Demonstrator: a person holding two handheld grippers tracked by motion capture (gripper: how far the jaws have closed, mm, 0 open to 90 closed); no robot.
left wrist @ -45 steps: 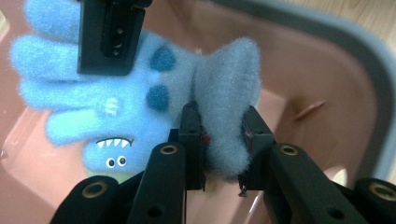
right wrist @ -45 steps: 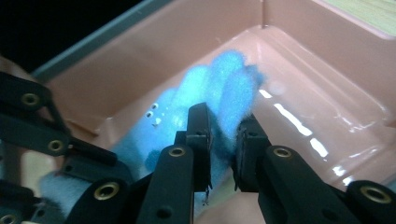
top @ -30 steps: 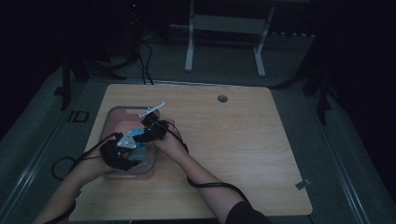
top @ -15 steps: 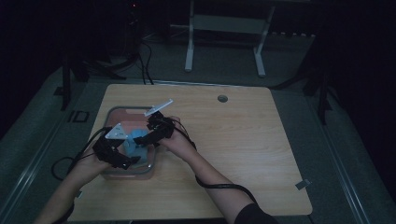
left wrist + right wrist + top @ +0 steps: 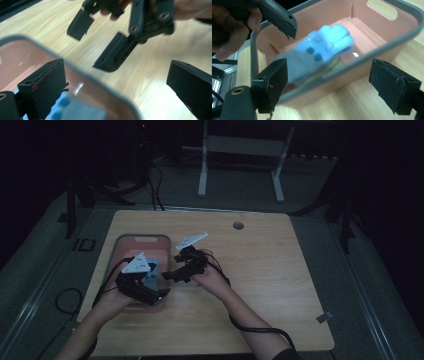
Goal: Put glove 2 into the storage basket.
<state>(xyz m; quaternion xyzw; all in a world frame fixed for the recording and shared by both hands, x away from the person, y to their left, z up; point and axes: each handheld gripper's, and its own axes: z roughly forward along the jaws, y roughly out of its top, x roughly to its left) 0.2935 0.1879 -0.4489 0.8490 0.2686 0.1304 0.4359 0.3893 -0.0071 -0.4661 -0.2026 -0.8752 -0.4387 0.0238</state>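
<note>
1. the wooden table (image 5: 280, 270) takes the middle of the high view, pale against a dark floor.
2. the pink bin (image 5: 142, 245) with a grey rim sits on the table's left part, left of centre in the high view; in the right gripper view its wall (image 5: 372, 62) runs across the middle of the frame.
3. two forearms come up from the bottom edge of the high view and angle toward the bin. the right forearm runs from lower right up to centre, the left from lower left.
4. the left gripper (image 5: 150, 292) hangs over the bin's near end, its jaws have just been opening and stand spread wide with nothing between them.
5. the right gripper (image 5: 172, 275) is just right of the bin, tilted toward it, jaws likewise just opened and spread, clamping nothing.
6. the blue and grey sock (image 5: 322, 53), dotted, lies inside the bin, clear of both grippers; it shows in the centre of the right gripper view, blurred.
</note>
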